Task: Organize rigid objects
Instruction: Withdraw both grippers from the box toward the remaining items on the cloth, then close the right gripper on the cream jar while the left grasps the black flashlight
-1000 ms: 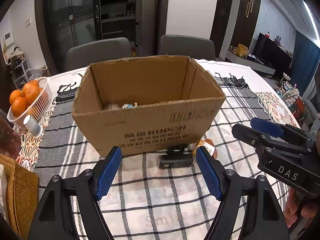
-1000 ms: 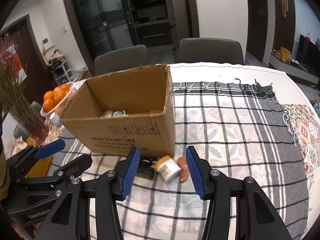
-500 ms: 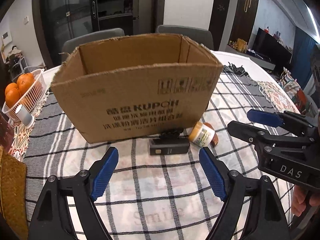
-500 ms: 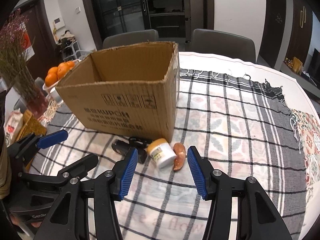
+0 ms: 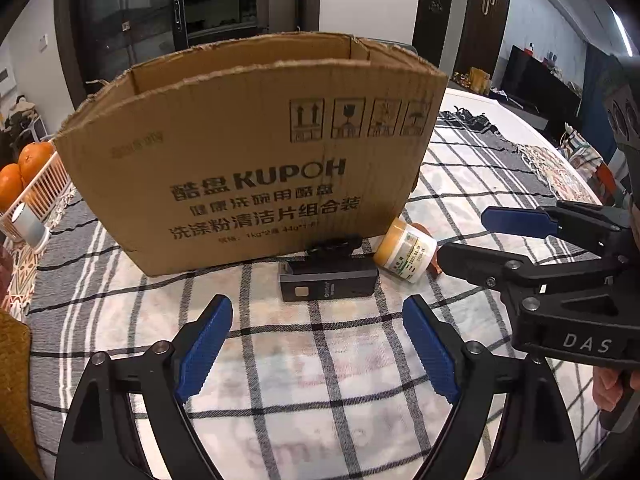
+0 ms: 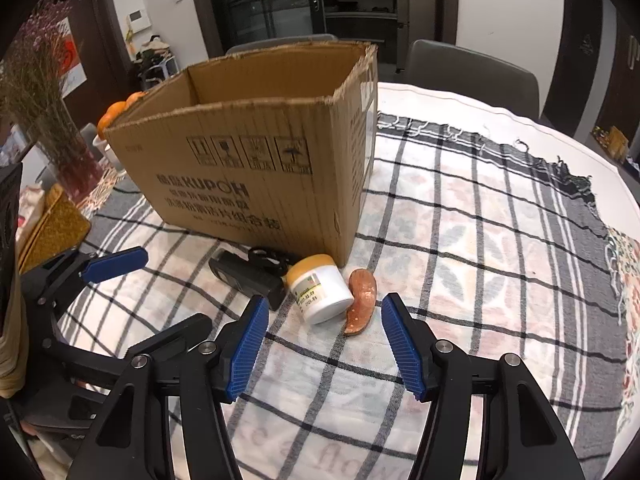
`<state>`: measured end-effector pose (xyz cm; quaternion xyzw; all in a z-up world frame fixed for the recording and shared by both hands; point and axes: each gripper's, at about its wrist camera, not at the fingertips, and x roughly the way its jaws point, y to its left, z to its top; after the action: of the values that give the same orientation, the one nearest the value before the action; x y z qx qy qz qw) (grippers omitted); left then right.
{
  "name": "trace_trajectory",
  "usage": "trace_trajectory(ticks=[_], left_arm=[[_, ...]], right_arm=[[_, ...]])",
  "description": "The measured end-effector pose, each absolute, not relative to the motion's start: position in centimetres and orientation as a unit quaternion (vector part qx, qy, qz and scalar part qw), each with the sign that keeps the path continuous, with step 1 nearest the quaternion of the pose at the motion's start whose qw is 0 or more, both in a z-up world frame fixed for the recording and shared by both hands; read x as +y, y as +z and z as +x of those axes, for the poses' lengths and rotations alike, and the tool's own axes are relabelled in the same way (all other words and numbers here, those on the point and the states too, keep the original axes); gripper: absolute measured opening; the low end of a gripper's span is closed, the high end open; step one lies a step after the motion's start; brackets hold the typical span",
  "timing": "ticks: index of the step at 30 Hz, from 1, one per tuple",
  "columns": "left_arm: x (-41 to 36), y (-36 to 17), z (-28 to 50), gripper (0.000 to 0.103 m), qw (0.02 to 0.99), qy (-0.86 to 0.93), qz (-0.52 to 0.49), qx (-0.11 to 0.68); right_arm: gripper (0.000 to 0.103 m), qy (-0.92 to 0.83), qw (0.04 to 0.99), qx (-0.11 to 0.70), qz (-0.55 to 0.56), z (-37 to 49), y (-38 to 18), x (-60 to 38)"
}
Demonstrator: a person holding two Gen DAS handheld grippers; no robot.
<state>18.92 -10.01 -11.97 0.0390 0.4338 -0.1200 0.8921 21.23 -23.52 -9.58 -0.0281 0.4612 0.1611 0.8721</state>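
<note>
Clutter left: 3 items lay on the checked cloth (image 6: 460, 240) against the cardboard box (image 5: 248, 160), a black device (image 5: 328, 282), a white jar (image 6: 320, 290) and an orange piece (image 6: 360, 296). None boxed yet. My left gripper (image 5: 318, 348) and right gripper (image 6: 324, 346) were both opening, empty, short of them.

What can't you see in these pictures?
- Inside the cardboard box: both views, its front wall hides the bottom.
- Black gadget: right view, the little jar covers one end.
- Oranges: left view, cut by the edge.
- Jar label: print too small.
</note>
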Motion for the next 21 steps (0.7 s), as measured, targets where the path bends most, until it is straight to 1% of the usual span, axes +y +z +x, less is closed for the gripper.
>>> trace_trajectory(ticks=[10,21], left_arm=[[-11.0,-14.5,20.2,0.088,0.890,-0.123,0.036,0.437],[-11.0,-15.8,22.0,0.088,0.891,-0.112,0.028,0.439]], right_arm=[[0.060,0.191,0.856,0.480,-0.036,23.0,-11.5,-23.5],[0.060,0.207,0.843,0.495,-0.032,24.4,-13.1,-23.3]])
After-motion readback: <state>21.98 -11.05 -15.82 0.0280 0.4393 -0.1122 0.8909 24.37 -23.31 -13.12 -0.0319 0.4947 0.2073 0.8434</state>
